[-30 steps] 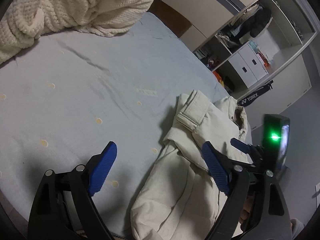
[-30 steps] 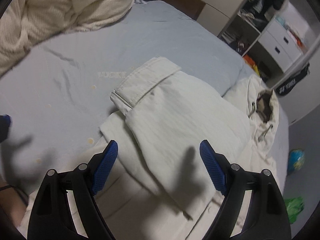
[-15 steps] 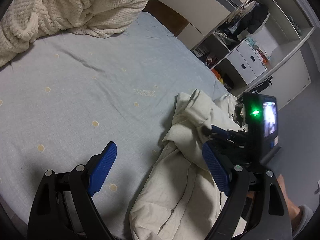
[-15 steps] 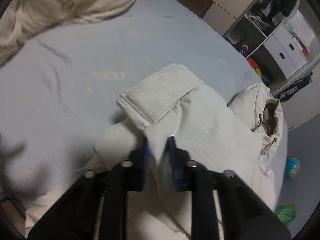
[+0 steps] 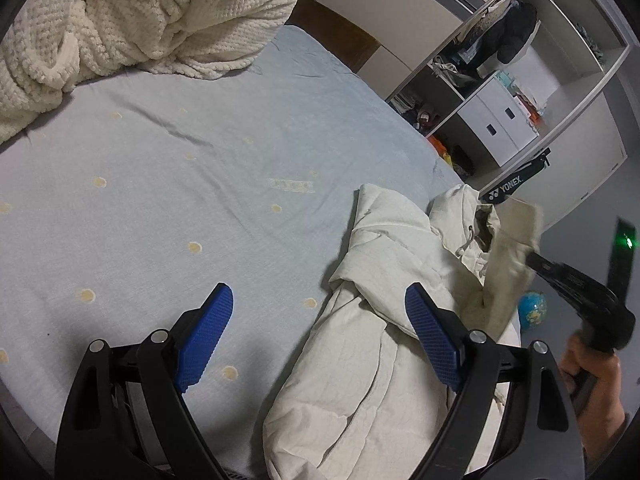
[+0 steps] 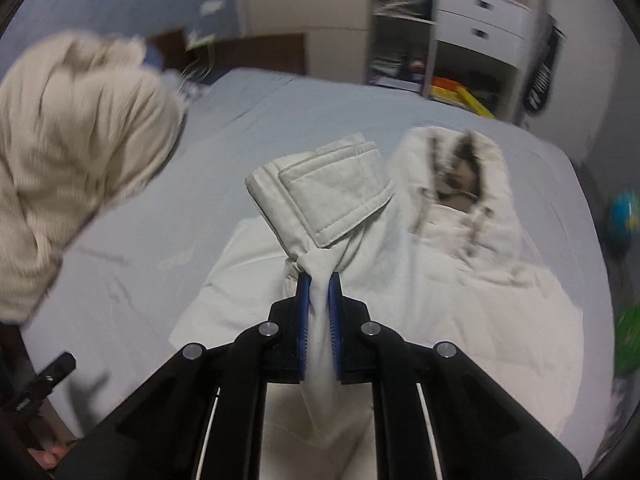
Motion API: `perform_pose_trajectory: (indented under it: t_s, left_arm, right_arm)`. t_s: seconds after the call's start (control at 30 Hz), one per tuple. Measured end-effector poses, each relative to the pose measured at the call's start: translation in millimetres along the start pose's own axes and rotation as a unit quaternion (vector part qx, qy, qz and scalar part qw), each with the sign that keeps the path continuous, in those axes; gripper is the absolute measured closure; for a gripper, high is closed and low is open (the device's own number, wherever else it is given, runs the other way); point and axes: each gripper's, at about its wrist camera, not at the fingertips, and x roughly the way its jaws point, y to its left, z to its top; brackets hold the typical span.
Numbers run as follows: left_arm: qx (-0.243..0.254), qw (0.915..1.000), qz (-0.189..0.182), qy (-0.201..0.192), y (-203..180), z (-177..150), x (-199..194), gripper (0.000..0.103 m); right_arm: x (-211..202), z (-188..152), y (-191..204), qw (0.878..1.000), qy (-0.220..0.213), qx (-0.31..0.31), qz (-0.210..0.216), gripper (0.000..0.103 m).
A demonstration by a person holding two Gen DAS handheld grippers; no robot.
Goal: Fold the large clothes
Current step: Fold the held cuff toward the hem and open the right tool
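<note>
The right gripper [image 6: 319,292] is clamped on the sleeve [image 6: 320,204] of the cream padded jacket [image 6: 460,280], a bunch of pale cloth squeezed between its blue pads [image 6: 302,312], which stand almost together. The cuffed end of the sleeve, with its stitched tab, hangs out beyond the fingertips, lifted clear of the jacket body and just beside the fur-lined hood [image 6: 460,176]. From the left wrist view the same gripper [image 5: 532,258] shows at the right edge, a hand [image 5: 592,372] around its handle and the sleeve [image 5: 512,248] drawn up off the bed.

The left gripper [image 5: 318,334] has its jaws wide apart, with nothing between them. Its right pad [image 5: 432,344] is over the near side of the jacket [image 5: 380,340]; whether it touches the cloth cannot be told. Its left pad [image 5: 206,336] is above the bare sheet.

The jacket lies along the right-hand edge of the bed [image 5: 180,152], hood toward the far corner, near the drop to the floor where a small globe [image 5: 532,306] sits. The pale blue sheet to the jacket's left is wide and flat (only faint creases and small yellow dots), reaching to a heaped cream knitted blanket [image 5: 132,24] at the far end. Beyond the bed's right side stand open wardrobe shelves [image 5: 500,92] and a dark racket bag [image 5: 516,182]. The right wrist view is blurred around its edges.
</note>
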Motion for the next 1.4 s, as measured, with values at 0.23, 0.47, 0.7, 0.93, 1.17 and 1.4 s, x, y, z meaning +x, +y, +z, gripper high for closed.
perform_pose_trajectory:
  t_s: [0.23, 0.47, 0.7, 0.93, 1.17, 1.4]
  left_arm:
    - [0.008, 0.9999, 0.009, 0.001, -3, -2, -2, 0.017]
    - [0.030, 0.9992, 0.024, 0.004, -12, -3, 0, 0.017]
    - [0.039, 0.9987, 0.033, 0.007, -15, -4, 2, 0.017]
    - [0.049, 0.9980, 0.038, 0.011, -19, -5, 4, 0.017]
    - [0.050, 0.9980, 0.038, 0.012, -19, -5, 5, 0.017]
    - [0.056, 0.9975, 0.041, 0.015, -21, -6, 7, 0.017]
  right_arm:
    - [-43, -45, -104, 0.986, -0.038, 0.158, 0.029, 0.096]
    - [-49, -135, -175, 0.947, -0.025, 0.309, 0.084, 0.095]
    - [-31, -200, -198, 0.907, -0.016, 0.397, 0.142, 0.082]
    - [-27, -228, -225, 0.885, -0.033, 0.442, 0.143, 0.047]
    - [-31, -217, -262, 0.888, -0.042, 0.448, 0.095, 0.047]
    - [-8, -183, -276, 0.912, -0.015, 0.400, 0.088, 0.047]
